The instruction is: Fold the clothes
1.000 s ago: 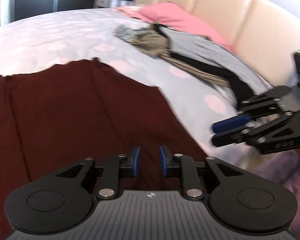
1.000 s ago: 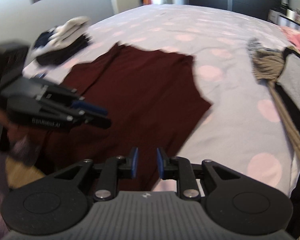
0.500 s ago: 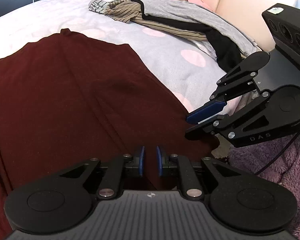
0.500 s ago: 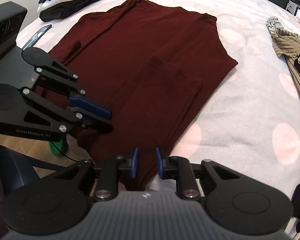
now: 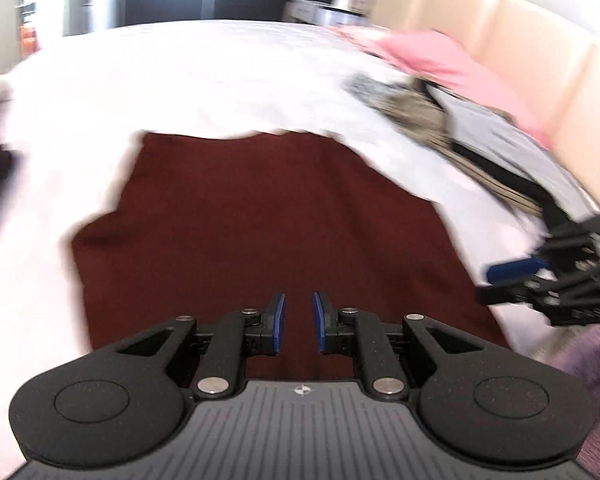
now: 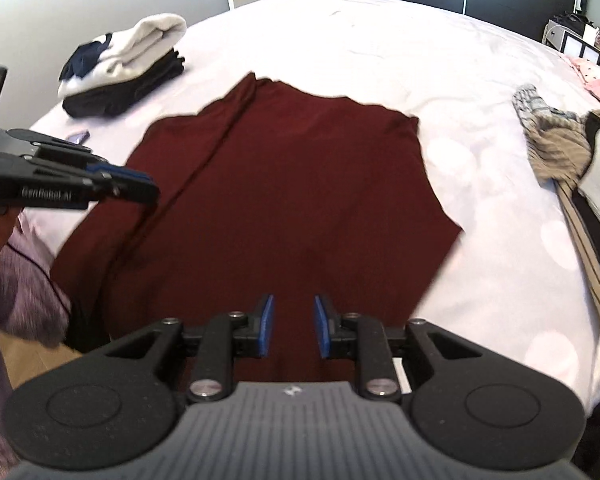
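Maroon cloth, the garment [image 6: 284,184], lies spread nearly flat on the bed [image 6: 380,40], its near edge at the bed's near side. It is not yet folded, though one long crease runs down its left part. Beyond the garment's far left corner sits a folded stack [image 6: 128,64], which looks like finished work. To the garment's right, well apart, a loose pile [image 6: 560,148] waits, so I judge the task part done, with this piece and the pile left. The left tongs [image 5: 299,322] hang over the garment's near edge, jaws opening slightly, nothing between them. The right tongs [image 6: 294,326] hover just beside, likewise opening and empty. Neither touches cloth as far as I can see.
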Demonstrator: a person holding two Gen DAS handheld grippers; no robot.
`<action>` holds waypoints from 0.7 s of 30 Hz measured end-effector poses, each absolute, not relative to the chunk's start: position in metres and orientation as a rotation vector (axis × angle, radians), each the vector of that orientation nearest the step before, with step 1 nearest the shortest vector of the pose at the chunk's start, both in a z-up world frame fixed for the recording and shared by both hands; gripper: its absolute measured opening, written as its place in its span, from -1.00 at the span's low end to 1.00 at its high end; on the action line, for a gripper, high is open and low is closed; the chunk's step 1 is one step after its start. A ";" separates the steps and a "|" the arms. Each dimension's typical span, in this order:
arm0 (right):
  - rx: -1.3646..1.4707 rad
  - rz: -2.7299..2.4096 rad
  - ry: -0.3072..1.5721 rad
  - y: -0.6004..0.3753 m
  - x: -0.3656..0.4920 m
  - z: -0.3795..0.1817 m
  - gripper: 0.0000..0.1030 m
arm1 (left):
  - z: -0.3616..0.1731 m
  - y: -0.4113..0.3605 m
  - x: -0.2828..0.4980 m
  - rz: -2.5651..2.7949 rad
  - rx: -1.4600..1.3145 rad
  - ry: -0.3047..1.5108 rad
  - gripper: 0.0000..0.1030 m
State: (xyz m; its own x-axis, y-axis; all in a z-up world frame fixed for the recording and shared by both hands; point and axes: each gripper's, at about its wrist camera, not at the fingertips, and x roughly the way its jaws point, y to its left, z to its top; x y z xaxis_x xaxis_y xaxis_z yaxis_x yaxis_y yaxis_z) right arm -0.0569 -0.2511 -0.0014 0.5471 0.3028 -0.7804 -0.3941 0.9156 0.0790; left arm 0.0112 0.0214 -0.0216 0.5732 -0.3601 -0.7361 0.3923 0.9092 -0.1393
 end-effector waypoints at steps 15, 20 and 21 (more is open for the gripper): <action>-0.219 0.556 0.918 -0.103 -0.043 -0.021 -0.50 | -0.042 0.126 -0.011 -0.265 -0.097 1.066 -0.42; -0.325 0.616 0.908 -0.059 -0.066 -0.035 -0.36 | -0.049 0.130 -0.038 -0.309 -0.098 1.109 -0.07; -0.345 0.632 0.904 -0.052 -0.070 -0.037 -0.34 | -0.053 0.130 -0.041 -0.318 -0.094 1.126 -0.07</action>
